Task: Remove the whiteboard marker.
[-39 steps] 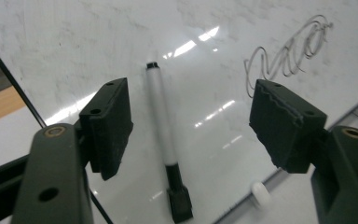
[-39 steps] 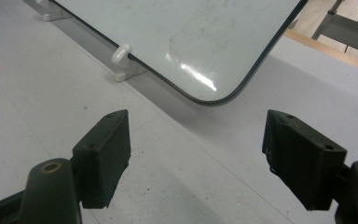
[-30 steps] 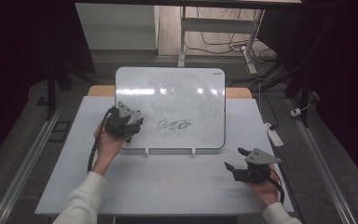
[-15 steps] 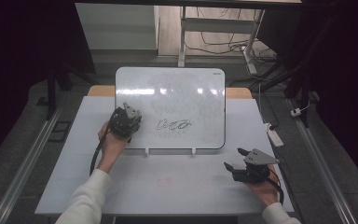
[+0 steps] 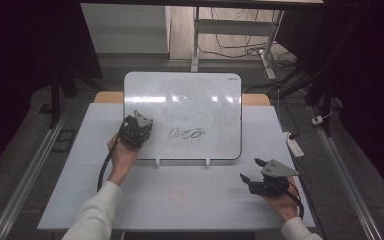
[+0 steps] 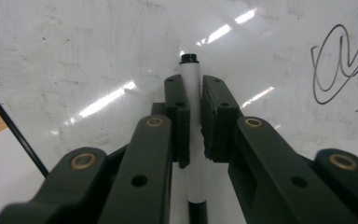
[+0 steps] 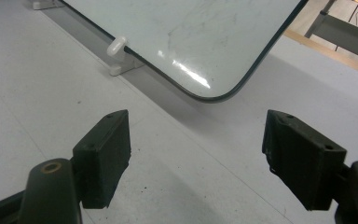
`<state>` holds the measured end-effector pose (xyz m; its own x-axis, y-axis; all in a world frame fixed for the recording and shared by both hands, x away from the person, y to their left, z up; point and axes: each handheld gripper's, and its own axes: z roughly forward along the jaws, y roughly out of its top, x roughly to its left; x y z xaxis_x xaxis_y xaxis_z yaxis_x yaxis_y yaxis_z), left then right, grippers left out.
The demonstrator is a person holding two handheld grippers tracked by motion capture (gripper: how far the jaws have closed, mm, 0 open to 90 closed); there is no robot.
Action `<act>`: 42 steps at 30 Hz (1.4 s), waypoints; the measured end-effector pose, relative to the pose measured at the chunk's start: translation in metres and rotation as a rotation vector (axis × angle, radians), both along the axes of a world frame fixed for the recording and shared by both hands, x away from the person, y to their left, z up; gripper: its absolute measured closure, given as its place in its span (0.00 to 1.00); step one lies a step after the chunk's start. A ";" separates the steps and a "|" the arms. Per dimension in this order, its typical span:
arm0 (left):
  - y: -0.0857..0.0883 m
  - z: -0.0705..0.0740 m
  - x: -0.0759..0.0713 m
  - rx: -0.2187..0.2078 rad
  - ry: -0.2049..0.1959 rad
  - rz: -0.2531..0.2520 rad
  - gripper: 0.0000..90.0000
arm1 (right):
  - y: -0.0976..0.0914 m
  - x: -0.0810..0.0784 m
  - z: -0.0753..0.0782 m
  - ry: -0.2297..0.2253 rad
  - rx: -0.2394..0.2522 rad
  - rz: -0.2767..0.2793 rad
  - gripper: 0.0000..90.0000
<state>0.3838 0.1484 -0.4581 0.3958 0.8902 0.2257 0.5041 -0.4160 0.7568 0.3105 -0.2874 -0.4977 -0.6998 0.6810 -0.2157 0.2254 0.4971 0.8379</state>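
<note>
One whiteboard (image 5: 182, 117) propped tilted on the white desk (image 5: 195, 195), resting in two small white clips (image 5: 157, 161) along its lower edge, one nearer the left corner and one nearer the right. One black scribble (image 5: 186, 133) drawn near the middle of the board, seen again at the right edge of the left gripper view. Two tongs in hand, one per side. Left tongs (image 6: 195, 119) over the left part of the whiteboard, jaws just closed and now clamped on one white marker (image 6: 191, 79), black tip pointing at the board surface, white barrel running down between the pads. Right tongs (image 7: 198, 154) low over the bare desk, near the board's lower right corner and well apart from the marker, jaws spread wide with nothing between them. One rounded board corner and one white clip visible ahead of those open jaws in the right gripper view. One white power strip (image 5: 295, 145) lying beyond the desk's right edge.
</note>
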 end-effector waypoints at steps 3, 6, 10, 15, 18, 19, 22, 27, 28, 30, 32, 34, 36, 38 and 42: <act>0.000 0.000 0.000 -0.010 -0.001 -0.001 0.91 | 0.000 0.000 0.000 -0.004 0.000 0.001 0.26; 0.001 -0.001 0.000 -0.017 -0.001 -0.004 0.91 | 0.000 0.000 0.000 -0.005 -0.001 0.000 0.26; 0.003 0.001 -0.002 -0.029 0.000 -0.011 0.91 | 0.000 0.000 0.000 -0.006 -0.004 0.000 0.26; 0.006 0.006 -0.005 -0.050 -0.007 -0.021 0.91 | -0.001 0.000 0.000 -0.011 0.001 -0.002 0.26; 0.010 0.010 -0.008 -0.072 -0.018 -0.034 0.91 | -0.001 -0.001 0.001 -0.014 0.006 -0.006 0.26; 0.010 0.012 -0.010 -0.083 -0.024 -0.041 0.91 | -0.002 -0.001 0.001 -0.016 0.009 -0.006 0.26; 0.011 0.018 -0.015 -0.116 -0.038 -0.066 0.91 | -0.002 -0.001 0.000 -0.022 0.024 -0.006 0.26; 0.010 0.029 -0.022 -0.175 -0.057 -0.114 0.91 | -0.002 -0.001 0.000 -0.022 0.035 -0.001 0.26; 0.010 0.032 -0.024 -0.192 -0.062 -0.127 0.91 | -0.002 -0.001 0.000 -0.022 0.038 0.000 0.27; 0.007 0.038 -0.029 -0.245 -0.068 -0.173 0.91 | -0.002 -0.001 0.000 -0.020 0.042 0.001 0.27; 0.006 0.041 -0.031 -0.256 -0.069 -0.188 0.91 | -0.001 -0.001 0.000 -0.016 0.046 0.001 0.27; 0.004 0.044 -0.035 -0.281 -0.075 -0.217 0.91 | -0.001 -0.001 0.000 -0.011 0.048 0.003 0.27; 0.002 0.048 -0.037 -0.302 -0.076 -0.244 0.91 | -0.001 -0.001 0.000 -0.010 0.049 0.004 0.27; -0.001 0.050 -0.040 -0.317 -0.076 -0.266 0.91 | 0.000 -0.001 0.000 0.002 0.053 0.006 0.28; -0.006 0.054 -0.044 -0.343 -0.073 -0.307 0.91 | 0.001 -0.001 0.001 0.011 0.060 0.009 0.28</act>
<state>0.3402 0.1421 -0.4042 0.6467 0.7624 -0.0240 0.3371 -0.2575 0.9056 0.3095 -0.2864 -0.4968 -0.7081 0.6860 -0.1673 0.2304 0.4485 0.8636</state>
